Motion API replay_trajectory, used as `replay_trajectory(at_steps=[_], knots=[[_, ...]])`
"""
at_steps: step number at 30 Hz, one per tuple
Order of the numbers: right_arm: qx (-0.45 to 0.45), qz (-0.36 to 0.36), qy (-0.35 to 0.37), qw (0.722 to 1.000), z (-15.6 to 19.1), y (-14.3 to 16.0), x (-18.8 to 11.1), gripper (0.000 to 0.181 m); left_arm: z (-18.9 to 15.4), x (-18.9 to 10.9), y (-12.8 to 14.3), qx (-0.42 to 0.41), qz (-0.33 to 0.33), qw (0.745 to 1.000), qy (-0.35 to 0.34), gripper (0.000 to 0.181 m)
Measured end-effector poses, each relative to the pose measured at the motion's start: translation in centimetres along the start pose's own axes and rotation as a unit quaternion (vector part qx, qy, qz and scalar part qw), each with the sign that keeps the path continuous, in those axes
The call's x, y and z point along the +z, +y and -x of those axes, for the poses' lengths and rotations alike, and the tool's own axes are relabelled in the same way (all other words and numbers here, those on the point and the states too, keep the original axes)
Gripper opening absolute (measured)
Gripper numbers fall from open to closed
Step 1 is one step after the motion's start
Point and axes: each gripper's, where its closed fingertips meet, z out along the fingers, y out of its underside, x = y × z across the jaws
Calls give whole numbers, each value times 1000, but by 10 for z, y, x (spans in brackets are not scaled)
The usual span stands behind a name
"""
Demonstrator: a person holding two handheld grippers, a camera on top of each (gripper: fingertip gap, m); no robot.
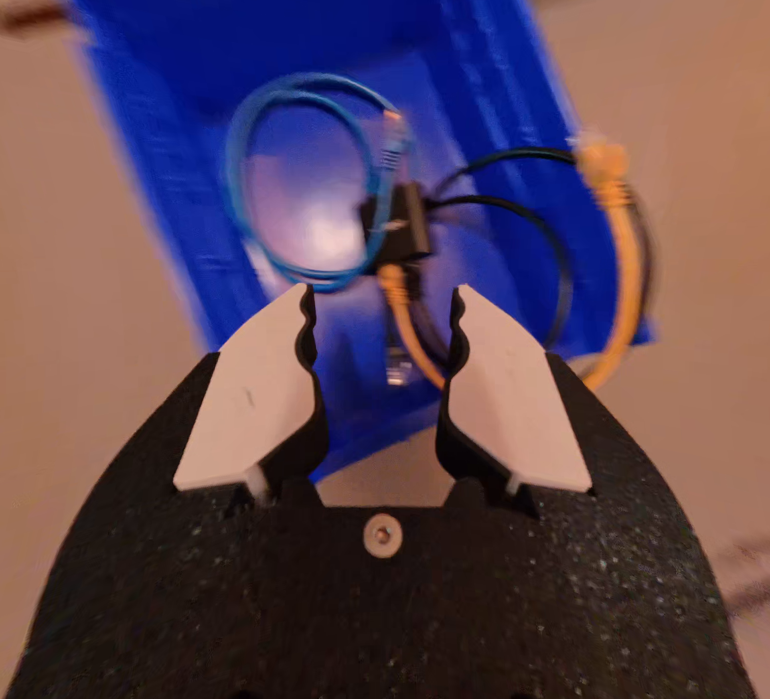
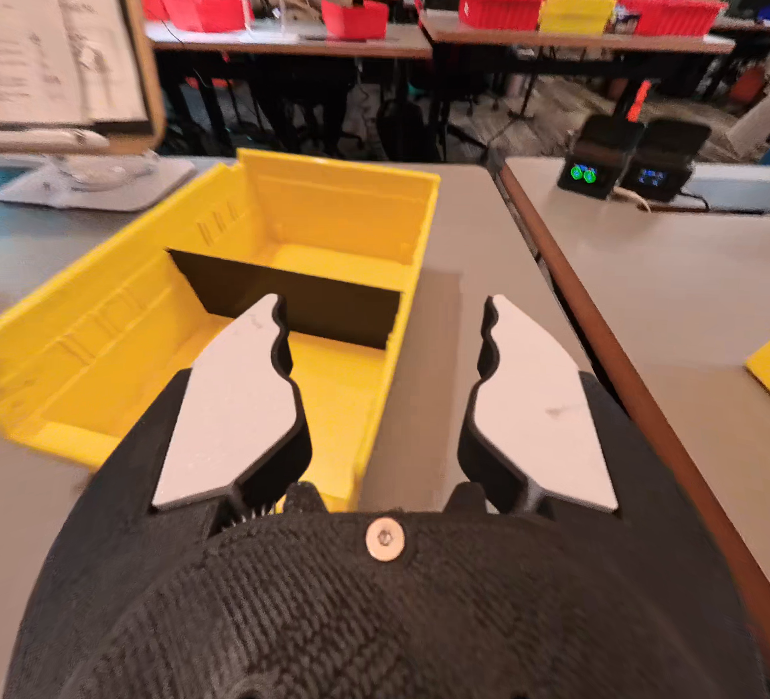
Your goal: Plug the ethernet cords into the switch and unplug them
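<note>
both claws, left claw [image 1: 381,295] and right claw [image 2: 383,304], wide apart, empty

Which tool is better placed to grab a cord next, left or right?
Left. The left tool is open above the blue bin holding the switch and cords. The right tool, also open, faces only a yellow bin with no cords showing.

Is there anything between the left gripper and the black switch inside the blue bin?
Nothing solid. The left gripper is open above the blue bin. Before the switch lie only the yellow cord and a black cord.
</note>
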Motion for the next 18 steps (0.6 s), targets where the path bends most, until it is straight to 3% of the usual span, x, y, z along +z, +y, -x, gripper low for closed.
replay_trajectory(at_steps=[4,8,14,17,18], knots=[[-13,-57,-69,996,45,-35,-11,88,-35,46,11,-80,82,986,122,79],[-25,-76,-114,990,71,-45,-18,84,-19,76,12,-108,106,984,93,91],[-7,-74,-145,987,82,-43,-14,78,-19,94,14,-118,143,977,103,84],[12,-75,-166,983,90,-43,-12,76,-22,104,19,-136,162,971,115,76],[13,-75,-169,983,93,-43,-12,75,-18,108,23,-133,168,971,103,64]])
